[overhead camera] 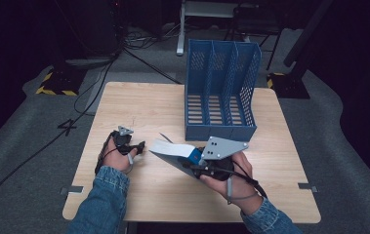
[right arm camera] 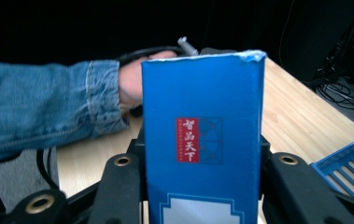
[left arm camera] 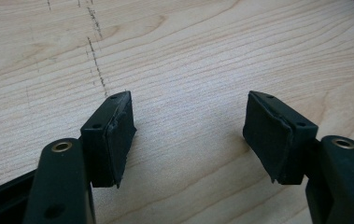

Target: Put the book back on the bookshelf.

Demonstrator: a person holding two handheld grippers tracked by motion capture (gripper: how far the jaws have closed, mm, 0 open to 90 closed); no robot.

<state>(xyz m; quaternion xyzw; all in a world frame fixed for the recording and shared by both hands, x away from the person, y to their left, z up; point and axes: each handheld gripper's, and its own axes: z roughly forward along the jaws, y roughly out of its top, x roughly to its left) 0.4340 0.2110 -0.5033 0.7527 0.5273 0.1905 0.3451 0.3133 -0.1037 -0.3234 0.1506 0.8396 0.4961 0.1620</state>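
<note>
My right gripper (overhead camera: 203, 163) pinches the blue book (right arm camera: 202, 140) by its spine, tilted just above the table (overhead camera: 138, 105). My left gripper (left arm camera: 188, 135) rests low, jaws spread over bare wood. Beyond, the blue file rack (overhead camera: 221, 92) stands upright.
</note>
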